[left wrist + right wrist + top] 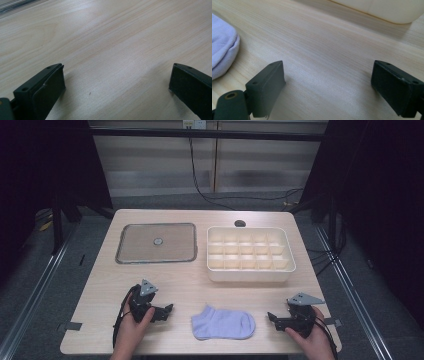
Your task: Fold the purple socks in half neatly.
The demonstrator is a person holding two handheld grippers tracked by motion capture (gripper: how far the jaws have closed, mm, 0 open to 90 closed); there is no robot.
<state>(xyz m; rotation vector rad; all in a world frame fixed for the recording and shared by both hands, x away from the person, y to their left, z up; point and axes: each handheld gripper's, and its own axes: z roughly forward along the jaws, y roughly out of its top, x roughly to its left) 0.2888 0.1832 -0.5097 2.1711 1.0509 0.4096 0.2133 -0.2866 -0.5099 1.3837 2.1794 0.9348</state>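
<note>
A pale lilac sock lies flat near the front edge of the wooden table, between the two hands. My left gripper rests low on the table to the sock's left, pointing right toward it, jaws wide apart over bare wood. On the other side, my right gripper points left at the sock's toe end; it is open too, with nothing between its jaws. The sock's rounded end appears at the left edge of the right gripper view, apart from the jaws.
A cream tray divided into several compartments stands at the back right; its rim shows in the right gripper view. A grey-framed flat plate with a small round centre lies at the back left. A round hole sits by the far edge.
</note>
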